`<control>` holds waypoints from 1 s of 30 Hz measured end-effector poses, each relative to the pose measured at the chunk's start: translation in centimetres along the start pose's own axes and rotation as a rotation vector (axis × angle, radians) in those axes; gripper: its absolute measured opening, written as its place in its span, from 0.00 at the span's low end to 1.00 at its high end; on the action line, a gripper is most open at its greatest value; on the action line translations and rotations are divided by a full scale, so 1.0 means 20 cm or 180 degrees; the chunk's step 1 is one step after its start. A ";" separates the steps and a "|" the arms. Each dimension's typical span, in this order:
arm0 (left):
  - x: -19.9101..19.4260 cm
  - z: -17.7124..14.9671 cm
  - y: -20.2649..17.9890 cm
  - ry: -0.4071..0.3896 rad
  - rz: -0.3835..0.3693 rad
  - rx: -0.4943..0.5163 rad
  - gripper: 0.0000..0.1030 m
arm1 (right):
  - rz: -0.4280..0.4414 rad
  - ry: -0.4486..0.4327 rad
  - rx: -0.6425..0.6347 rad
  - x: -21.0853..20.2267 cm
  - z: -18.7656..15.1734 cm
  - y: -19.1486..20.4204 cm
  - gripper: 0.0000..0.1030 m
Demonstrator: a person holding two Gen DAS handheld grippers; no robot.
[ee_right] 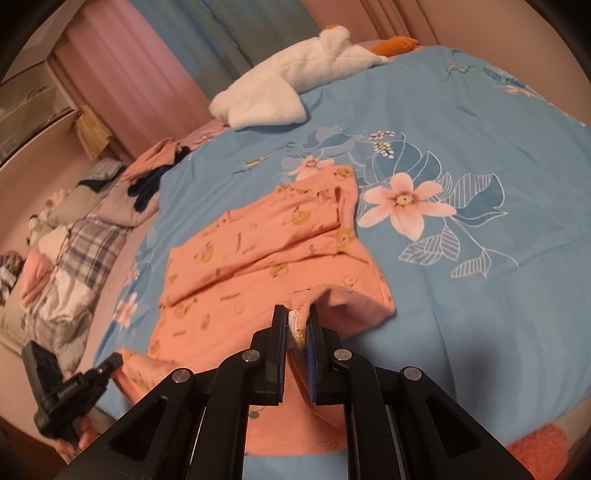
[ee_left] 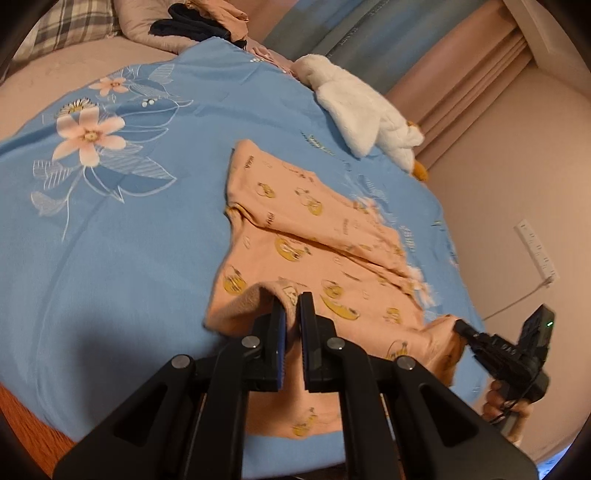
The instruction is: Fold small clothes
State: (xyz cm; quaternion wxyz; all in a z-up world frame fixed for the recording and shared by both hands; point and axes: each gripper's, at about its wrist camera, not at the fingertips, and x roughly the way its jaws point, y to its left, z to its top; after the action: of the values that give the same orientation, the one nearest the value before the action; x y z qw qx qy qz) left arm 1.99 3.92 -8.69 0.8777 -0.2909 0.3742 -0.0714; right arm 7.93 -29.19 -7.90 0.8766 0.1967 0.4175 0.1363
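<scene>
1. Left claw (ee_left: 291, 302) is clenched on the near hem of the shirt (ee_left: 295, 229).
2. Right claw (ee_right: 297, 314) is clamped on the hem's other corner.
3. Shirt is spread on the blue bed cover (ee_left: 129, 229), near edge raised; plush goose (ee_right: 280, 88) seen at far side.

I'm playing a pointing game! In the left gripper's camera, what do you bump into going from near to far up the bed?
Left gripper pinching the peach shirt → white plush duck → dark clothes pile at the far end.
</scene>
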 end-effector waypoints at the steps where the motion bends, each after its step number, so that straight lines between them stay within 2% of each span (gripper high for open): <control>1: 0.03 0.01 0.01 0.0025 0.0031 -0.0006 0.06 | -0.0049 0.0009 -0.0015 0.03 0.01 0.00 0.10; 12: 0.28 0.00 0.10 0.0328 0.0375 0.0078 0.09 | -0.0571 0.0402 -0.0122 0.35 0.01 -0.05 0.10; 18: 0.33 0.00 0.13 0.0407 0.0352 0.0172 0.11 | -0.0741 0.0366 -0.0273 0.36 -0.01 -0.03 0.10; 23: 0.33 0.01 0.18 0.0443 0.0198 -0.0080 0.11 | -0.0781 0.0322 -0.0257 0.37 -0.02 -0.02 0.10; 30: 0.32 0.00 0.18 0.0384 0.0166 -0.0081 0.11 | -0.0800 0.0296 -0.0262 0.38 -0.02 -0.02 0.10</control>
State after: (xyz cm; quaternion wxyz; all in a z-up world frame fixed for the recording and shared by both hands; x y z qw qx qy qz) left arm 6.16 4.66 -14.68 0.8513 -0.2874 0.4347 -0.0611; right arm 12.31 -26.28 -13.50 0.8738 0.1002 0.4731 0.0514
